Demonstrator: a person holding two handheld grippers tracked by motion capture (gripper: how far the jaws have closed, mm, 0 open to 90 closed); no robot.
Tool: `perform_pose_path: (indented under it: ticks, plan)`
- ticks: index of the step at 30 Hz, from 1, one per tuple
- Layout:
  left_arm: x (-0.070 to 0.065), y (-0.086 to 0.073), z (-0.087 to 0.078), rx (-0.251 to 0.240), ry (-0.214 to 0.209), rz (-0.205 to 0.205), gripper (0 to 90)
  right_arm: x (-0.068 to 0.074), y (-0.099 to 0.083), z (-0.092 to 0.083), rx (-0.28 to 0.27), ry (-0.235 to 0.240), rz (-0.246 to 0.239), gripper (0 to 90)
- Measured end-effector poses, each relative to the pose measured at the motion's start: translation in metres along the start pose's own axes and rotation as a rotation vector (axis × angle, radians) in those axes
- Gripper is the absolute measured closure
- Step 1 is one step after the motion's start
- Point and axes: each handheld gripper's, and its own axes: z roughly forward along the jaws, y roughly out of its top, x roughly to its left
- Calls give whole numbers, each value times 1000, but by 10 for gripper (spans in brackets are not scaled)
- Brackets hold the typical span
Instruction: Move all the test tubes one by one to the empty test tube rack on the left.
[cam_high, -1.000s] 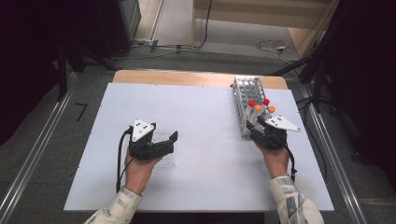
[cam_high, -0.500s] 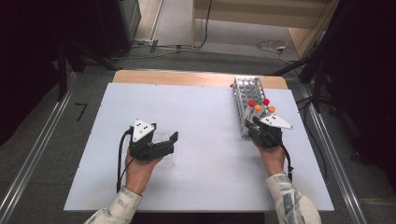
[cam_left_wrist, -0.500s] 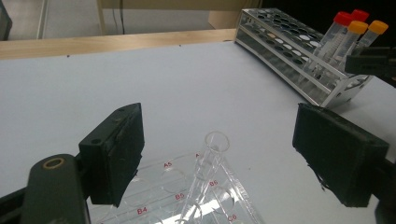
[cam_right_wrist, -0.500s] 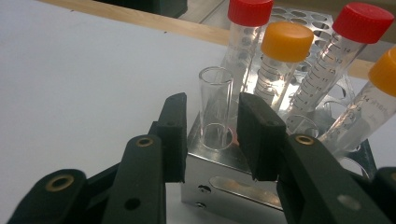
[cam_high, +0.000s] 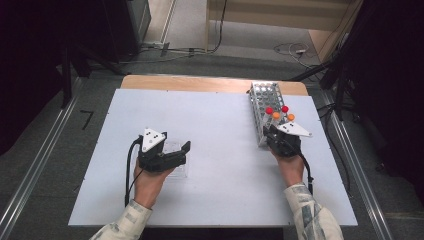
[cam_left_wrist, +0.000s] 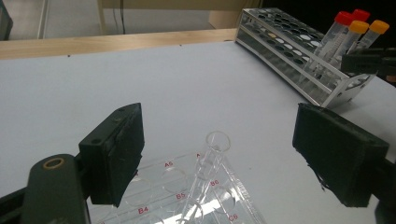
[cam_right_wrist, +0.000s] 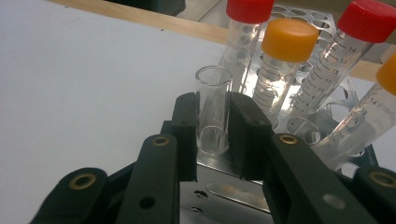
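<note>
Right gripper view: right gripper (cam_right_wrist: 212, 135) jaws just closed, pinching open glass tube (cam_right_wrist: 213, 108) standing in near corner of metal rack (cam_right_wrist: 243, 189); capped tubes (cam_right_wrist: 285, 70) just behind. Left gripper (cam_left_wrist: 219, 154) spread wide over clear well plate (cam_left_wrist: 177, 186), short clear tube (cam_left_wrist: 210, 163) between jaws, untouched.

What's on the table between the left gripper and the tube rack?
Nothing: in the high view the white table is bare between the left gripper and the tube rack.
</note>
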Motion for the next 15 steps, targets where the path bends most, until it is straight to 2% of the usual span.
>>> perform_pose_path:
  ticks: [15]
  plan:
    - [0, 0, 0, 0, -2, 2, 172, 0, 1, -1, -6, 2, 1, 730]
